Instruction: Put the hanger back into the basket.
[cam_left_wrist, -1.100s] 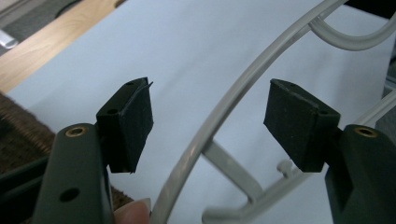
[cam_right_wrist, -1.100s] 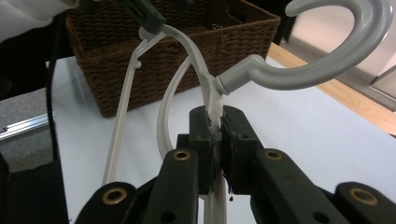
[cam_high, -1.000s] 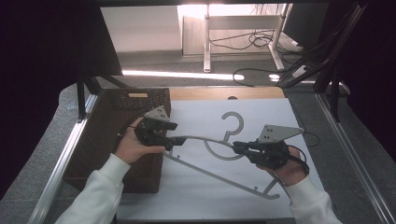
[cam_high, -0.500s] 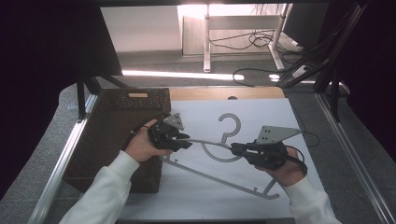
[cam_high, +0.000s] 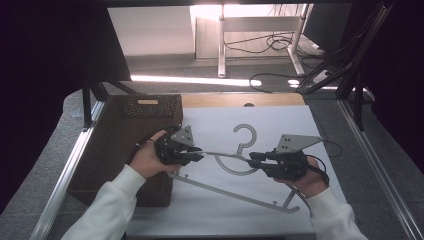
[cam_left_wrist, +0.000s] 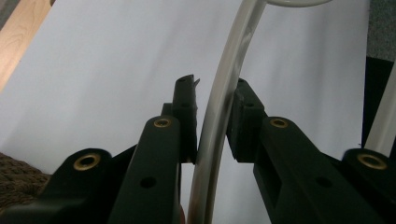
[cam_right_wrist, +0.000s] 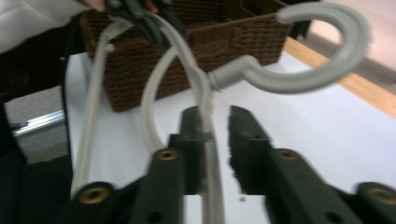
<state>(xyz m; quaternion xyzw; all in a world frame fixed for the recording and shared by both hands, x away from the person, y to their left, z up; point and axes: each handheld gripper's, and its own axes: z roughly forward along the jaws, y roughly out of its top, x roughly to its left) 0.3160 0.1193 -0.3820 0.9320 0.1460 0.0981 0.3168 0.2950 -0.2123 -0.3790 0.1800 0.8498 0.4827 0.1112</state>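
A grey plastic hanger (cam_high: 225, 192) lies on the white sheet (cam_high: 295, 125), hook pointing away from me. My left gripper (cam_high: 197, 152) sits on the hanger's left shoulder. In the left gripper view its jaws (cam_left_wrist: 215, 93) have just been closing and their pads press the curved arm (cam_left_wrist: 219, 116) from both sides. My right gripper (cam_high: 252, 159) is at the right shoulder near the neck. Its jaws (cam_right_wrist: 215, 116) have just been opening: the arm rests against one pad with a gap to the other. The hook (cam_right_wrist: 322, 70) curves above them.
A brown wicker basket (cam_high: 115, 145) stands at the left edge of the sheet, right behind my left hand; it also shows beyond the hanger (cam_right_wrist: 224, 42). Metal rails (cam_high: 70, 170) (cam_high: 380, 170) run along both sides. A wooden strip (cam_high: 240, 100) lies behind the sheet.
My left hand has moved right from the basket's edge onto the hanger's left shoulder and its jaws have closed on it. The right hand has stayed put and its jaws have parted.
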